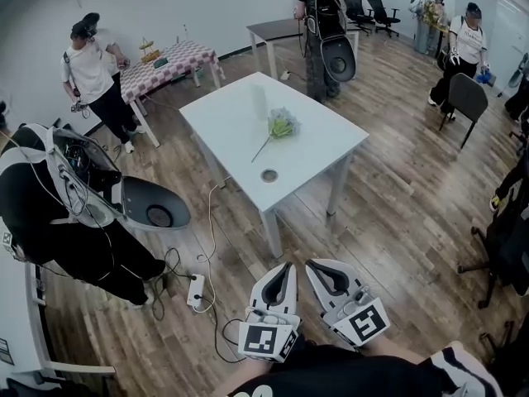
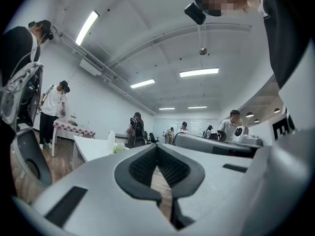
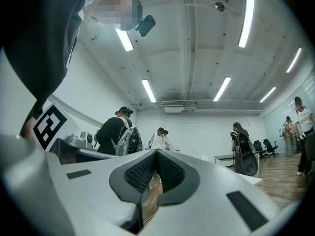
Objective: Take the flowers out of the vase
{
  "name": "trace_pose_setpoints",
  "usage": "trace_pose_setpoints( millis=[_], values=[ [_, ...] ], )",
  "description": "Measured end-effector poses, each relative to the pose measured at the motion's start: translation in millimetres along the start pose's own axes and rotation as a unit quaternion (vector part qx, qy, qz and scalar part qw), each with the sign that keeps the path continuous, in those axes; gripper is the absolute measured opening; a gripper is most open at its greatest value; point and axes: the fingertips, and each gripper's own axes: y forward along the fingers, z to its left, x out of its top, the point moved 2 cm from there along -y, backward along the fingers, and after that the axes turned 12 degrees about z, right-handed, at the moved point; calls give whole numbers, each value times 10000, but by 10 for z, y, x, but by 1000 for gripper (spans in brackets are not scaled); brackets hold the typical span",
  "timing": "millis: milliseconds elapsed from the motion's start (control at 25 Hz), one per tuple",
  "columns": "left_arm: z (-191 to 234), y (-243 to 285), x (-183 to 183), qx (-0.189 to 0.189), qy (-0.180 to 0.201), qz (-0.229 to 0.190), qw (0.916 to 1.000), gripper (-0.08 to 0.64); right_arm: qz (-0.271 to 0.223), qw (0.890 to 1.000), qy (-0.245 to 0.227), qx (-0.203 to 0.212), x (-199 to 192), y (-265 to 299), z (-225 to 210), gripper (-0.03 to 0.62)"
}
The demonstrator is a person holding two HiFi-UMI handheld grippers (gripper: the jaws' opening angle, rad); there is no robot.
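The white table [image 1: 240, 114] stands mid-room, well ahead of me. On it a pale green flower [image 1: 282, 124] lies on its side, its thin stem running toward the table's front. A translucent vase [image 1: 259, 102] stands upright just behind the flower, and a small round disc [image 1: 269, 174] lies near the front corner. Both grippers hang low over the wood floor, well short of the table. My left gripper [image 1: 288, 266] and right gripper [image 1: 311, 264] are shut with nothing in them. In the left gripper view, past the closed left gripper [image 2: 157, 147], the table [image 2: 91, 147], vase [image 2: 111, 137] and flower [image 2: 118, 149] show small. The right gripper [image 3: 156, 153] is closed too.
A person in black [image 1: 58, 213] holding grippers stands close at the left. A power strip [image 1: 197, 290] and cables lie on the floor in front of me. Other people, a checkered table [image 1: 169, 60], a dark table [image 1: 277, 30] and office chairs [image 1: 467, 98] ring the room.
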Motion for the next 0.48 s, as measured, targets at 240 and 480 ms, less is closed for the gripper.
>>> trace_pose_setpoints(
  millis=[240,480],
  values=[
    [-99,-85,9,-88,114,8,9999,2,-90,9999,-14,-69,53,-99,55,18],
    [-86,-176,16,-159,122,76,9998,2,36,9999,-109,-121,65,-76,179,18]
  ],
)
